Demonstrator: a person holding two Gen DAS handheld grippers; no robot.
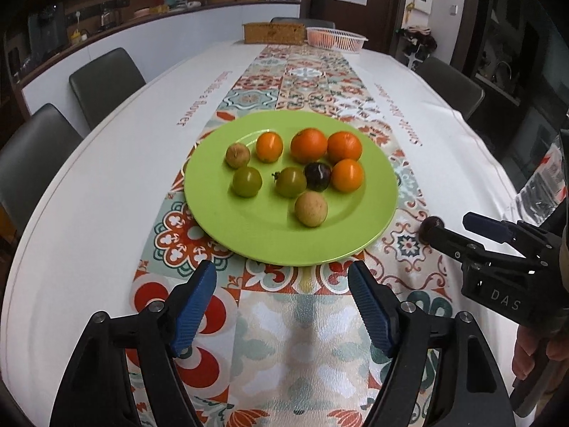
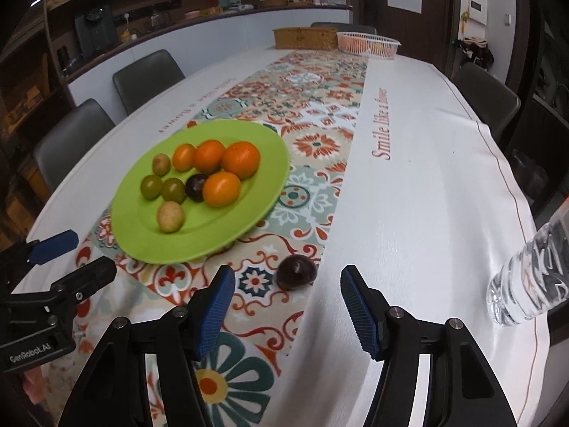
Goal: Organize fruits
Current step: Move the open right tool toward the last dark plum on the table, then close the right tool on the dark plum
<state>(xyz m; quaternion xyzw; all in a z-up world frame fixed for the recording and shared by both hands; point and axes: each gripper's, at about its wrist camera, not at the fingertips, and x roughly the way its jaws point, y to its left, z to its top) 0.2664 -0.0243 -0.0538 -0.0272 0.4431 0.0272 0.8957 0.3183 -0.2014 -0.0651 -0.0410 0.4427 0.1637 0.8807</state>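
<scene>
From the left wrist, the left gripper (image 1: 282, 306) is hovering with jaws parted and empty, angled down at the patterned runner (image 1: 295, 334) just short of the green plate (image 1: 213, 213) of fruit. From the right wrist, the right gripper (image 2: 288, 306) is likewise gaping, gripping nothing, tilting down toward a loose dark plum (image 2: 297, 271) lying on the runner beside the plate. Only this view is showing a water bottle (image 2: 530, 277).
</scene>
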